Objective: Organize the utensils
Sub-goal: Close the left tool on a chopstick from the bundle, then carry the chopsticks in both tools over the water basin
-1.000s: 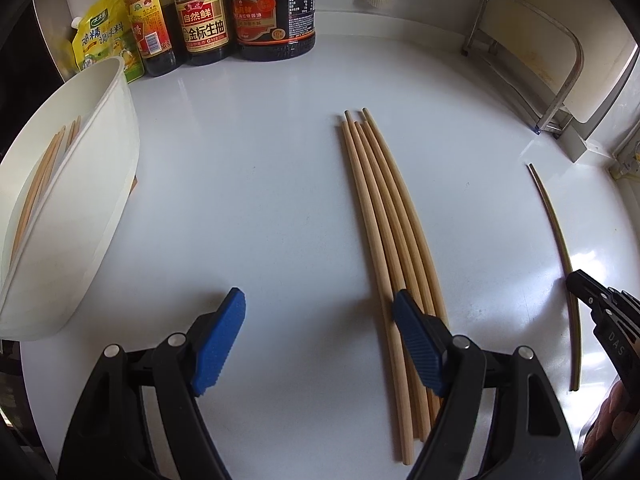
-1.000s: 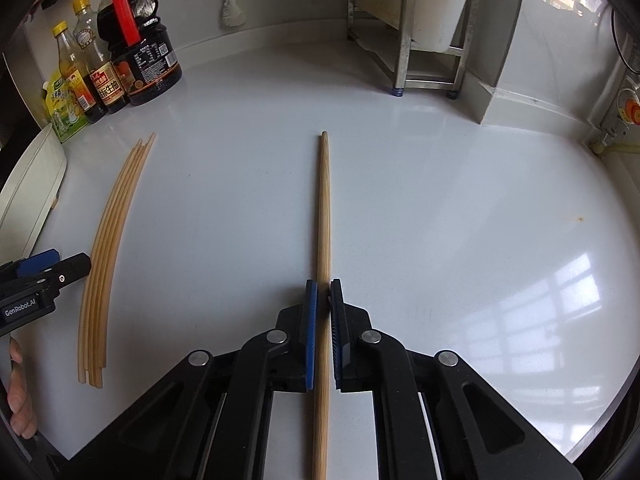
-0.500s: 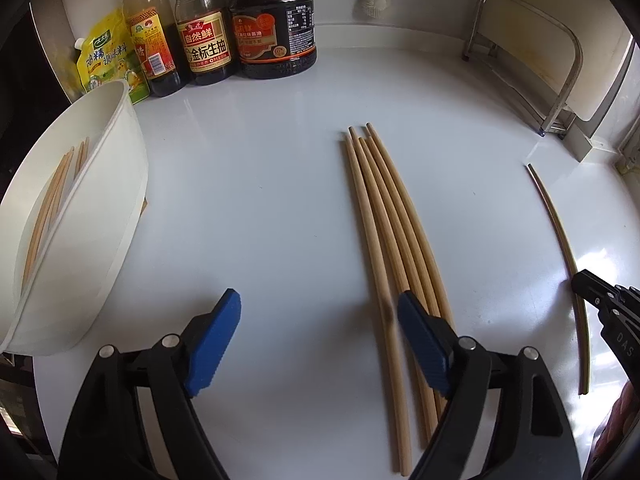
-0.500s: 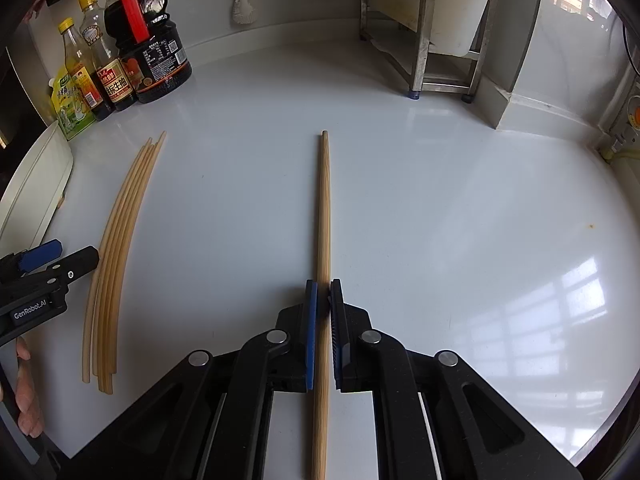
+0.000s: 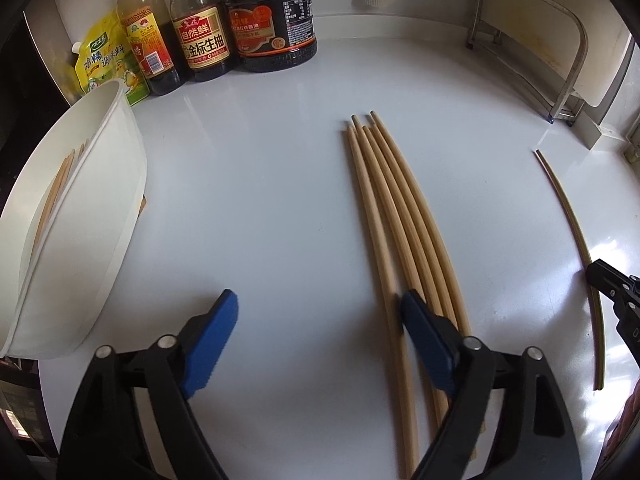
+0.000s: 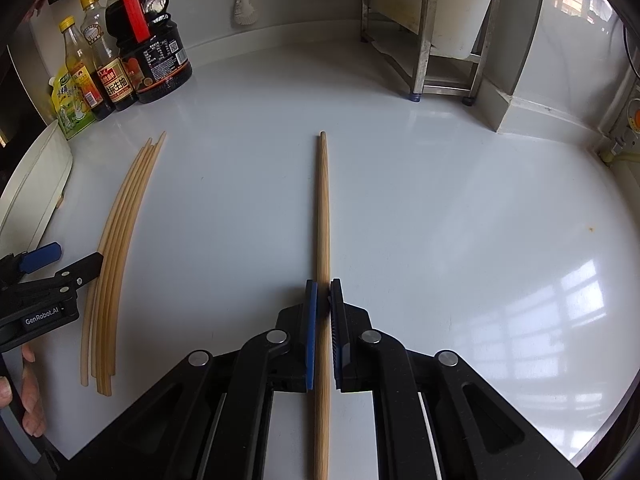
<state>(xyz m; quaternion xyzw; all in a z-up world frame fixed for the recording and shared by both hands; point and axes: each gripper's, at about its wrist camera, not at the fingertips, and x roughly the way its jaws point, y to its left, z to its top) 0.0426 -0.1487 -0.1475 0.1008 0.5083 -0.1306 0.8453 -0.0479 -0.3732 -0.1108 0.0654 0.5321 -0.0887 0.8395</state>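
- Clamping a single chopstick (image 6: 322, 216), the right gripper (image 6: 323, 300) has both pads pressed on it; the stick points away along the white counter (image 6: 440, 200).
- Left gripper (image 5: 318, 316): jaws closing, nothing gripped; the right pad touches the leftmost stick of the chopstick bundle (image 5: 394, 216) lying on the counter.
- White bin (image 5: 80, 208), left of the bundle, holds more chopsticks.
- Sauce bottles (image 5: 240, 20) stand at the counter's back.

My right gripper (image 6: 323, 300) is clamped on a single chopstick (image 6: 322, 208) lying on the white counter (image 6: 440, 220). Left of that chopstick lies a chopstick bundle (image 6: 120, 240), my left gripper (image 6: 60, 258) closing just beside it.
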